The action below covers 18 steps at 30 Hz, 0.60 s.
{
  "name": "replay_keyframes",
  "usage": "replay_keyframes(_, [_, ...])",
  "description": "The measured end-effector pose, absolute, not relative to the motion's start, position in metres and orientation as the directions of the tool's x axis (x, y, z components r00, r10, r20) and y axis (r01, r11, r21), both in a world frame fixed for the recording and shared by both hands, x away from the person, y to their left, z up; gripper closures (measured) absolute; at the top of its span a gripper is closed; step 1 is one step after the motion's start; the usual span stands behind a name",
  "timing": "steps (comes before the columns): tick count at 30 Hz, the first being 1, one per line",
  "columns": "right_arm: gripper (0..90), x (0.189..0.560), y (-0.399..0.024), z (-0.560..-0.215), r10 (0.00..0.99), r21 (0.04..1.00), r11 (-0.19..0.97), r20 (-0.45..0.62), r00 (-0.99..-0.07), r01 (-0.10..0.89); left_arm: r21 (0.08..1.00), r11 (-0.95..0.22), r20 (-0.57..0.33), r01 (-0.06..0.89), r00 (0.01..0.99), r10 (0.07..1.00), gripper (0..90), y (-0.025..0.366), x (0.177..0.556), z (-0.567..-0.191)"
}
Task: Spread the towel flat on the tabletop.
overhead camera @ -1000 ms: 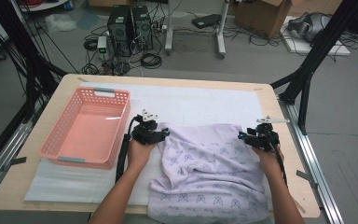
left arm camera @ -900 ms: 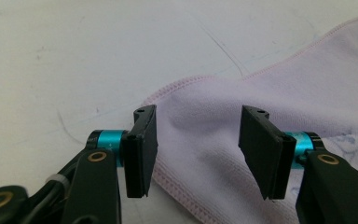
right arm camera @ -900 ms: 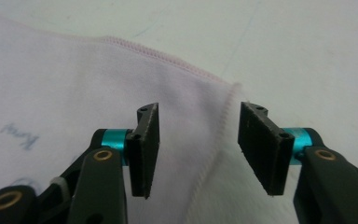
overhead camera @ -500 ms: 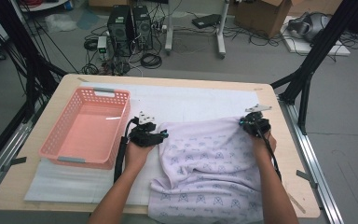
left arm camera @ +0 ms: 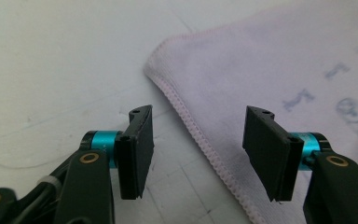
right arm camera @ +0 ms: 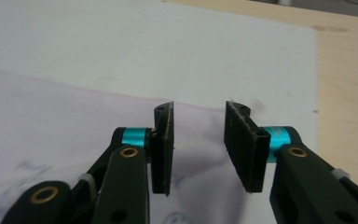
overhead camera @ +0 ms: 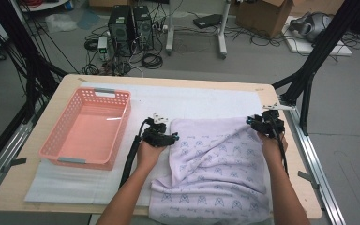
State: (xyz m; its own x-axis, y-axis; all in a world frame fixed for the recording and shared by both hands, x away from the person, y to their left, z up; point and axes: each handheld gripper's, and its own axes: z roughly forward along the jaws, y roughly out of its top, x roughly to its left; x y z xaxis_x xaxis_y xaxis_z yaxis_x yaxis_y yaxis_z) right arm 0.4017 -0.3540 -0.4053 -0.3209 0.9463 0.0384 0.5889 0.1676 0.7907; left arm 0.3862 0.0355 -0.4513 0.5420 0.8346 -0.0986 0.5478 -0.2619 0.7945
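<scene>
The soft, light lilac printed towel (overhead camera: pixel 215 168) seems floppy, best pinched at its upper corners, where the left claw (left arm camera: pixel 196 149) and the right claw (right arm camera: pixel 198 140) stand spread, the right one's jaws having just opened with nothing between them.

I work in what looks like a lab or test room, not a home. My wooden table (overhead camera: pixel 51 187) sits inside a frame of black struts (overhead camera: pixel 309 70) with metal rails along its sides. On the grey floor at twelve o'clock lie tangled cables (overhead camera: pixel 152 58) beside two black computer towers (overhead camera: pixel 131 23). At one o'clock stands a cardboard box (overhead camera: pixel 262 14), and at two o'clock a headset-like device (overhead camera: pixel 311 26).
</scene>
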Motion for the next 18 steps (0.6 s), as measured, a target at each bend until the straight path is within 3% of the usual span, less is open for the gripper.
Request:
replay_keyframes(2, [61.2,0.398,-0.353,-0.403,0.94,0.789,0.182,0.035,-0.339,0.587,0.786,-0.327,-0.02,0.524,0.55,0.835,50.2,0.028,0.386,-0.45])
replay_keyframes(5, [60.3,0.394,-0.354,-0.4,0.933,0.793,0.184,0.044,-0.356,0.581,0.778,-0.355,0.0,0.519,0.565,0.825,86.0,0.023,0.39,-0.447])
replay_keyframes(10, [60.3,0.386,-0.356,-0.4,0.917,0.795,0.175,0.083,-0.39,0.581,0.798,-0.323,0.073,0.508,0.451,0.889,87.0,0.041,0.415,-0.441])
replay_keyframes(13, [60.2,0.378,-0.359,-0.404,0.908,0.792,0.185,0.088,-0.409,0.582,0.799,-0.256,0.039,0.544,0.378,0.925,87.0,0.063,0.428,-0.44])
replay_keyframes(15, [59.8,0.375,-0.361,-0.408,0.903,0.784,0.189,0.097,-0.418,0.591,0.804,-0.191,-0.036,0.563,0.366,0.93,85.6,0.072,0.43,-0.442])
replay_keyframes(18, [57.8,0.372,-0.362,-0.414,0.894,0.78,0.179,0.125,-0.429,0.6,0.805,-0.171,-0.083,0.568,0.394,0.916,64.3,0.072,0.428,-0.445])
